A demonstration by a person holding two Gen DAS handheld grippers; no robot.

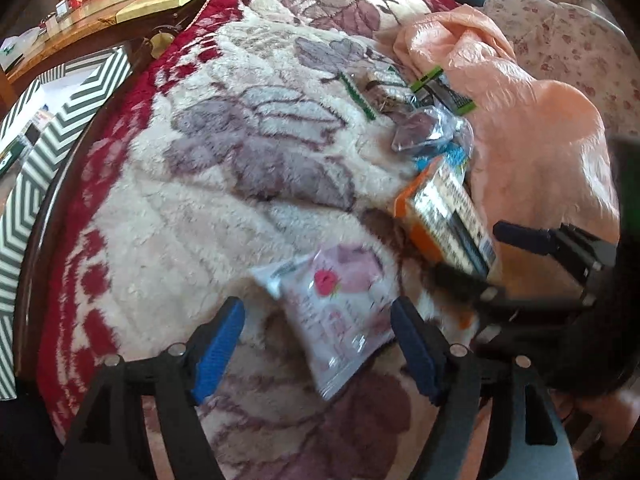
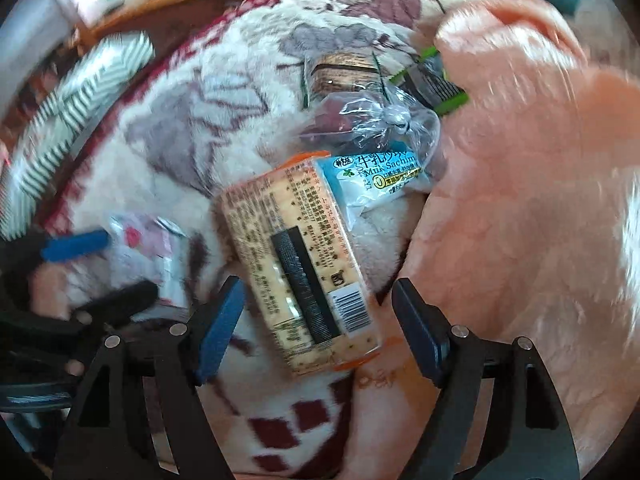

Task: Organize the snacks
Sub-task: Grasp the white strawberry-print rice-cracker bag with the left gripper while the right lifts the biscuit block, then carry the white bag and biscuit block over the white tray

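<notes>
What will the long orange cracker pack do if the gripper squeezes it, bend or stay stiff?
The orange cracker pack looks like a straight, flat-sided block, so it will probably stay fairly stiff. Its wrapper looks glossy, so it might slip between the open right gripper fingers. Crackers inside could crack under a hard squeeze.

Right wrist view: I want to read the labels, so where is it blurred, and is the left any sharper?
Right wrist: cracker pack text is mostly sharp, edges smear, peach cloth streaks. Left wrist: cracker pack and pink packet blurred.
</notes>
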